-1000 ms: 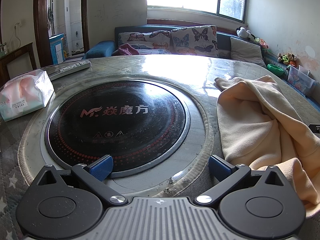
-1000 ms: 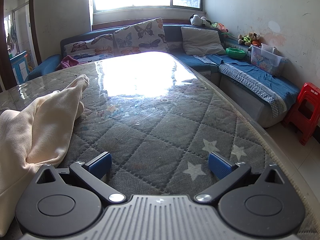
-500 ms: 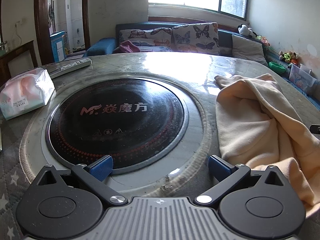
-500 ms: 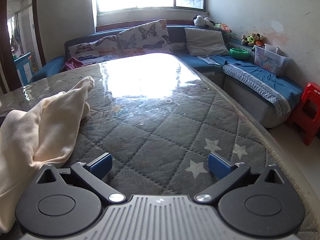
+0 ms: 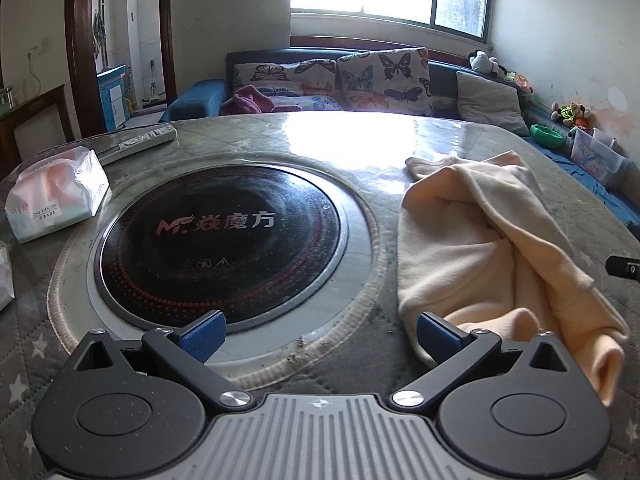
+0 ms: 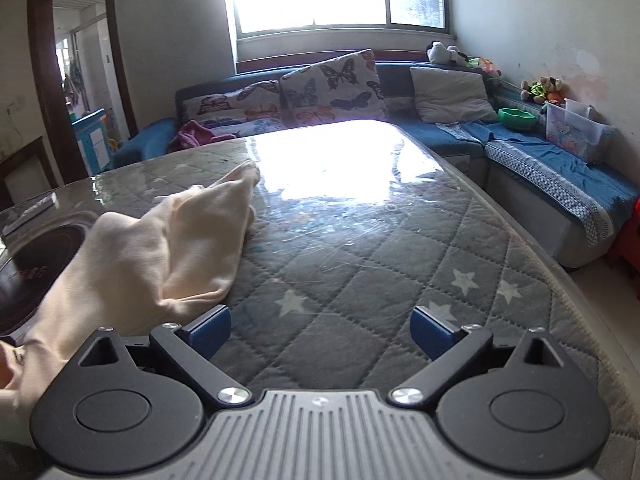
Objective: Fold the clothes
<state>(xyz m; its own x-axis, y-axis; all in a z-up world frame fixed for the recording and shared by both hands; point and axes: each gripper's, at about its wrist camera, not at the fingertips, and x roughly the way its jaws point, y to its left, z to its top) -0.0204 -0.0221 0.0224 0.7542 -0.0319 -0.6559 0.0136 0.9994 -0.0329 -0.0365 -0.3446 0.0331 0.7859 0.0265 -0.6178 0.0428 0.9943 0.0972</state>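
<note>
Quilted surface [image 6: 360,280] under glossy cover carries a crumpled cream garment [image 5: 480,248], soft, light, floppy; best pinched at a hem corner. Left tool [image 5: 318,334] spread, empty; right tool [image 6: 320,326] spread, empty, its jaws just narrowing slightly.

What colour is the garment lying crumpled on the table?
Pale peach-cream, plain with no pattern. The garment shows best in the left wrist view.

The right gripper [image 6: 320,326] hovers over a quilted, star-patterned table [image 6: 400,264], its blue-padded jaws wide apart and just narrowing, nothing between them. A crumpled cream garment [image 6: 160,256] lies toward the table's left edge, beside the left finger.
</note>
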